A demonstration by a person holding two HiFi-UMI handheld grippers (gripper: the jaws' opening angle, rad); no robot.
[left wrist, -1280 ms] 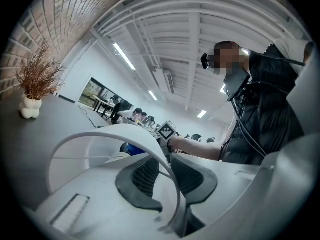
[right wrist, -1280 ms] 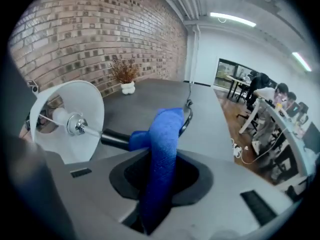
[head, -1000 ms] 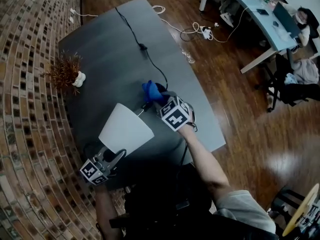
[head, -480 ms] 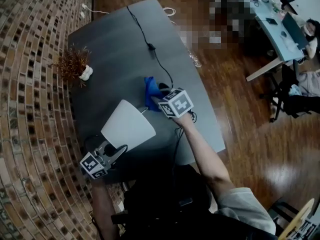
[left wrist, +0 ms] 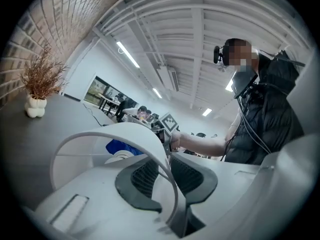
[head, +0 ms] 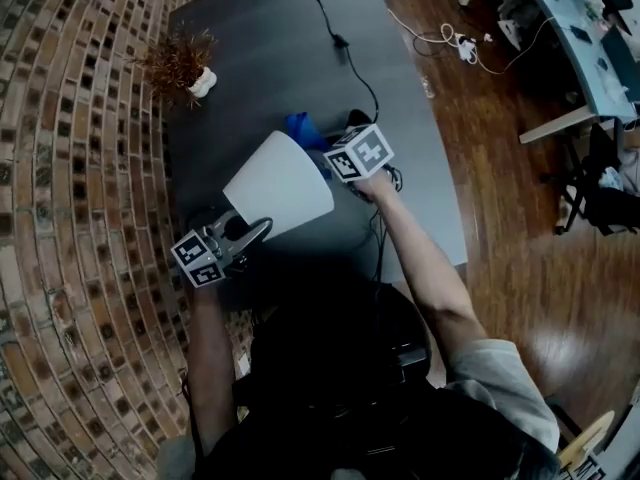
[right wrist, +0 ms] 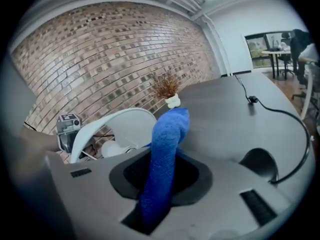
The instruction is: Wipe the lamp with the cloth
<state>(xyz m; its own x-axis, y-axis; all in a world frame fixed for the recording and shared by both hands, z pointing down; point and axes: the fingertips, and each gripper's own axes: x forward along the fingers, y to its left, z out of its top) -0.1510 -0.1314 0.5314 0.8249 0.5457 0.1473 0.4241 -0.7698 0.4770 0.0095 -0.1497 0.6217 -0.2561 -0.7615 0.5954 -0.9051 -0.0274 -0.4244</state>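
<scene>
A lamp with a white shade (head: 280,186) lies tilted on the dark grey table (head: 260,38). My left gripper (head: 252,233) is shut on the shade's rim (left wrist: 150,144), which runs between its pads. My right gripper (head: 335,150) is shut on a blue cloth (head: 302,126) at the far side of the shade. In the right gripper view the cloth (right wrist: 165,149) stands up between the jaws, with the shade (right wrist: 125,121) and its bulb (right wrist: 114,149) just behind. The lamp's black base (right wrist: 257,165) is to the right.
A dried plant in a small white pot (head: 188,66) stands near the brick wall (head: 70,168). The lamp's black cord (head: 338,36) runs across the far part of the table. Office desks (head: 590,38) and floor cables (head: 450,40) lie beyond the table's right edge.
My right gripper has swung with the cloth from beside the lamp's stem toward the shade's far edge. The left gripper keeps its hold on the rim. The head view has shifted.
</scene>
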